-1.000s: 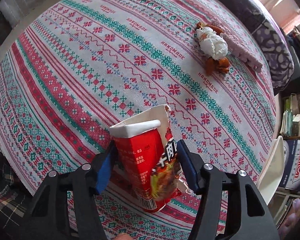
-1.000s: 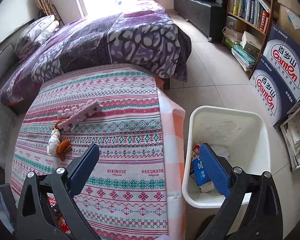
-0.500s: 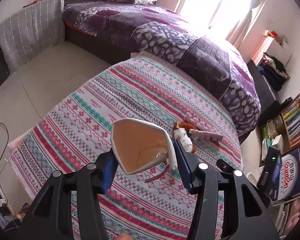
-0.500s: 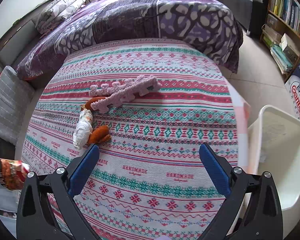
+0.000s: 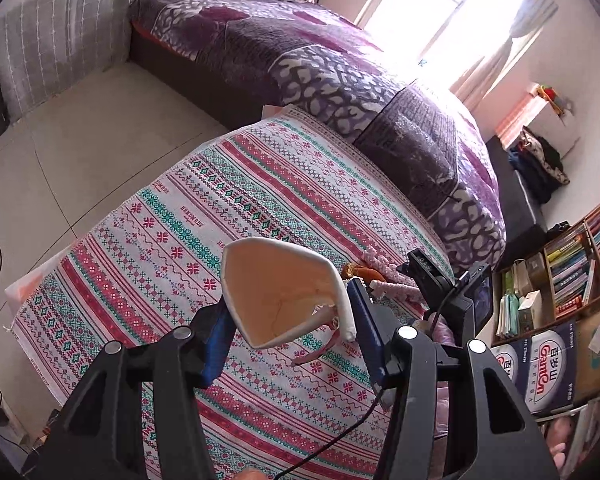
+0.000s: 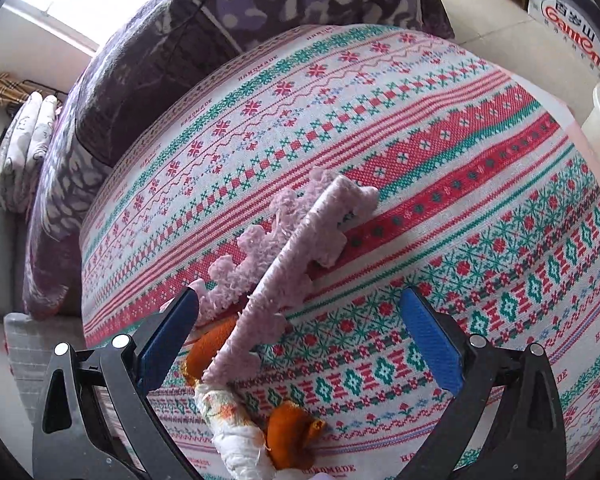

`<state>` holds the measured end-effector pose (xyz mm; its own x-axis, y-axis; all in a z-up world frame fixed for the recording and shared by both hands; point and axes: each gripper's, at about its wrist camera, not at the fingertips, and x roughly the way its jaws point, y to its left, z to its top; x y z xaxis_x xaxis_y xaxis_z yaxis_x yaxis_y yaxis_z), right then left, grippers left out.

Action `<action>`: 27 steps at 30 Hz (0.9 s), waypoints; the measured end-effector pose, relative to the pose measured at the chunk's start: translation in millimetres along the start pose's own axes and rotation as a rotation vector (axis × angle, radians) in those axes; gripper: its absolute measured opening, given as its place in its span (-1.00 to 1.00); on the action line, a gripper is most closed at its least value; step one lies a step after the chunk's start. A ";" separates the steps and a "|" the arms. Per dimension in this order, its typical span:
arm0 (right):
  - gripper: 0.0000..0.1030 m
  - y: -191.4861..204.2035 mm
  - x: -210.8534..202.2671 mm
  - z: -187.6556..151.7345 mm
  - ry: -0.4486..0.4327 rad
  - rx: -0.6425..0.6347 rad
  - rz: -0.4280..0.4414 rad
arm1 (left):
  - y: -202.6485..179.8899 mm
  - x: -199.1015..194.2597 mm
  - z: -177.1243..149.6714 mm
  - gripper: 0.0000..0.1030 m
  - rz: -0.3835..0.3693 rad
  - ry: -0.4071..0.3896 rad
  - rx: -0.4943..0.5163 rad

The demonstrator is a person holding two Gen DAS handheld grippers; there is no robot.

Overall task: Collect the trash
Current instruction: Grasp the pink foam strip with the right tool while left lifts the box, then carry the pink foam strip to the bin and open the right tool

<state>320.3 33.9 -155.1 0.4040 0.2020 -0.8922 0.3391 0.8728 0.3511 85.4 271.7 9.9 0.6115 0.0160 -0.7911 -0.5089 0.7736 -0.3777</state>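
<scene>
My left tongs (image 5: pixel 290 338) pinch the opened carton (image 5: pixel 284 294), lifted above the patterned surface (image 5: pixel 204 216). My right tongs (image 6: pixel 300 336) gape wide, holding nothing, low over the pink fuzzy strip (image 6: pixel 296 248), with crumpled tissue (image 6: pixel 236 436) and orange peel (image 6: pixel 290 428) touching its near end.

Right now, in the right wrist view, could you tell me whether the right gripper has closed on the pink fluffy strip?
No, the right gripper is open, its blue pads spread wide and apart from the pink fluffy strip on the patterned cloth.
</scene>
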 end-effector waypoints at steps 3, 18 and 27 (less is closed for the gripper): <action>0.66 10.4 1.6 -8.2 -0.025 -0.096 -0.054 | 7.1 1.1 2.7 0.04 0.010 0.001 -0.016; -0.76 9.8 -88.5 -43.4 -0.147 -0.518 0.102 | 12.9 -2.6 8.0 0.04 0.050 -0.051 -0.013; -0.75 -17.8 -182.3 -54.2 -0.410 -0.589 0.125 | -17.8 -30.7 -1.1 0.04 0.062 -0.260 0.102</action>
<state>194.6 5.7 -14.1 0.7350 0.2343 -0.6364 -0.1978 0.9717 0.1293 75.1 256.7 40.4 0.7222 0.2172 -0.6567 -0.4951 0.8253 -0.2716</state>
